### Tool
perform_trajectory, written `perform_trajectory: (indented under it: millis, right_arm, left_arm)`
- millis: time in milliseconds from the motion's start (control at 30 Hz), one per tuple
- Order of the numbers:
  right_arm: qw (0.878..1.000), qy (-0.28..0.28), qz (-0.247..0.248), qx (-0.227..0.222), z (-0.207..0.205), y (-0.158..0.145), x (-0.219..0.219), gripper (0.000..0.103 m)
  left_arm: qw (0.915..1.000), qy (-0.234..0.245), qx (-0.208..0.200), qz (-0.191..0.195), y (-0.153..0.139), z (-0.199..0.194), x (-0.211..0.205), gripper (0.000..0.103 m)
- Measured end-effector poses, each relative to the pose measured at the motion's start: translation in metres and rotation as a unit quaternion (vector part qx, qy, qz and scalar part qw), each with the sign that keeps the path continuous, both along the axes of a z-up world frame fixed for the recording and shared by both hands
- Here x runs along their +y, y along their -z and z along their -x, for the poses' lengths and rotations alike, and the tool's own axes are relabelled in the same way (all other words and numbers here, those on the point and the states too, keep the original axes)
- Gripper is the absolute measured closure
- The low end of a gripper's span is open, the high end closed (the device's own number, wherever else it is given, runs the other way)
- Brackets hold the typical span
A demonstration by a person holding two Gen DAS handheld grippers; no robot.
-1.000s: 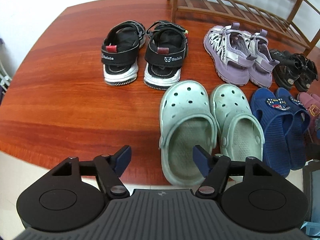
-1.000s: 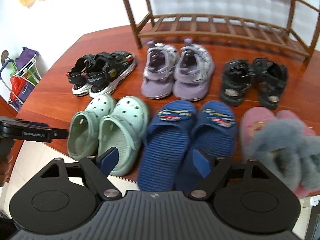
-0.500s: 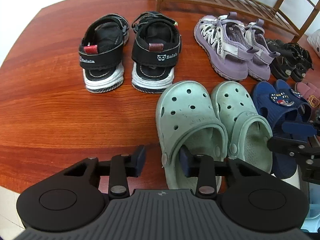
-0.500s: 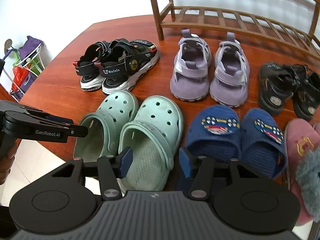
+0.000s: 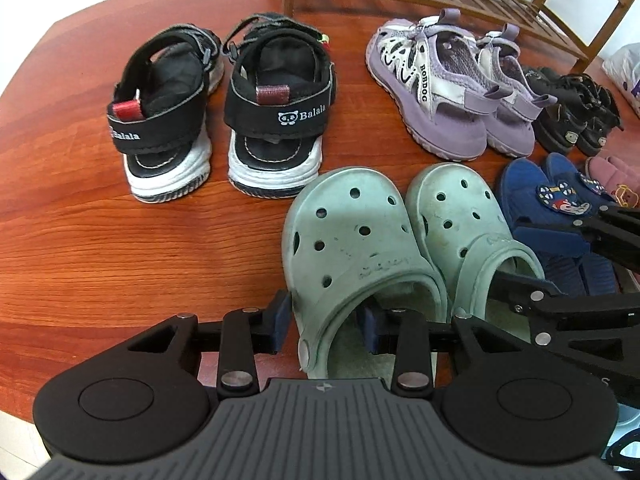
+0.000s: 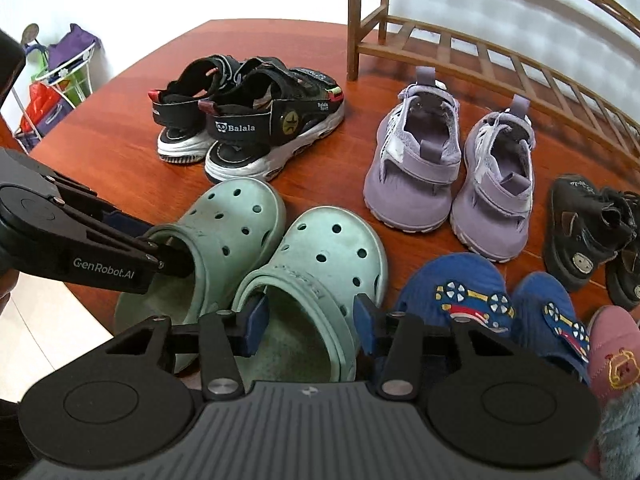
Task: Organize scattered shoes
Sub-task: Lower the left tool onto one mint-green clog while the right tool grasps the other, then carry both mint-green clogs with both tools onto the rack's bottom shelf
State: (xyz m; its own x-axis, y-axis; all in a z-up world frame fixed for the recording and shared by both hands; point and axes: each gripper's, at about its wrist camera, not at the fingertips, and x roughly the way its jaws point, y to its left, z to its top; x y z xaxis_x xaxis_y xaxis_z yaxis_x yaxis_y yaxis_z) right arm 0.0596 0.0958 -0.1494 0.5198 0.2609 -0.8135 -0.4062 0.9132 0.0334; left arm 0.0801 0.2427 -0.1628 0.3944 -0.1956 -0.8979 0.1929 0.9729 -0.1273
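On the red-brown tabletop (image 5: 100,248) the shoes stand in two rows before a wooden shoe rack (image 6: 460,60). At the far left of the back row are the black sandals (image 5: 224,116), then the lilac sandals (image 6: 452,176) and, further right, a pair of small black shoes (image 6: 592,236).

In the front row, the left gripper (image 5: 326,326) comes in low and level from the tabletop's near edge. Its fingers are set around the left side wall of the left green clog (image 5: 352,248): one blue pad sits outside the wall, the other inside the heel opening. They are close to the wall, but whether they actually press it I cannot tell.

Just beside it, the right gripper (image 6: 310,320) reaches in the same low way at the right green clog (image 6: 320,280). One finger sits inside the opening, the other outside the right wall. Its fingers are partly parted, and firm contact is not clear either.

Right of the clogs lie the blue slippers (image 6: 480,304), touching them, and then a pink slipper (image 6: 616,352) at the frame's edge.
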Motion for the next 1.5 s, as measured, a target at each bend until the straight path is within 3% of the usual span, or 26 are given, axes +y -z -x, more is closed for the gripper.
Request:
perform_trajectory:
  millis: [467, 933, 1000, 1033, 1067, 1233, 1500]
  right_arm:
    - [0.998, 0.052, 0.010, 0.044, -0.007, 0.017, -0.001, 0.048]
    - [0.991, 0.112, -0.021, 0.076, -0.003, 0.023, -0.003, 0.045]
    - [0.990, 0.120, -0.025, 0.074, -0.003, 0.023, -0.005, 0.049]
    - [0.989, 0.125, -0.026, 0.072, -0.003, 0.023, -0.006, 0.061]
    - [0.988, 0.132, -0.027, 0.071, -0.004, 0.023, -0.009, 0.080]
    - [0.986, 0.147, -0.045, 0.070, -0.006, 0.017, -0.020, 0.083]
    - [0.985, 0.154, -0.064, 0.054, -0.001, -0.016, -0.030, 0.083]
  left_arm:
    - [0.9986, -0.032, 0.020, 0.036, 0.011, -0.003, 0.011, 0.064]
    - [0.9965, -0.045, 0.033, 0.062, 0.012, -0.001, 0.018, 0.063]
    - [0.9961, -0.047, 0.035, 0.066, 0.012, -0.001, 0.019, 0.069]
    - [0.9957, -0.049, 0.035, 0.070, 0.012, -0.001, 0.020, 0.070]
    - [0.9950, -0.053, 0.035, 0.077, 0.012, -0.001, 0.022, 0.073]
    - [0.9937, -0.049, 0.040, 0.093, 0.012, 0.001, 0.023, 0.074]
    - [0.9928, -0.042, 0.021, 0.110, -0.016, 0.004, 0.026, 0.074]
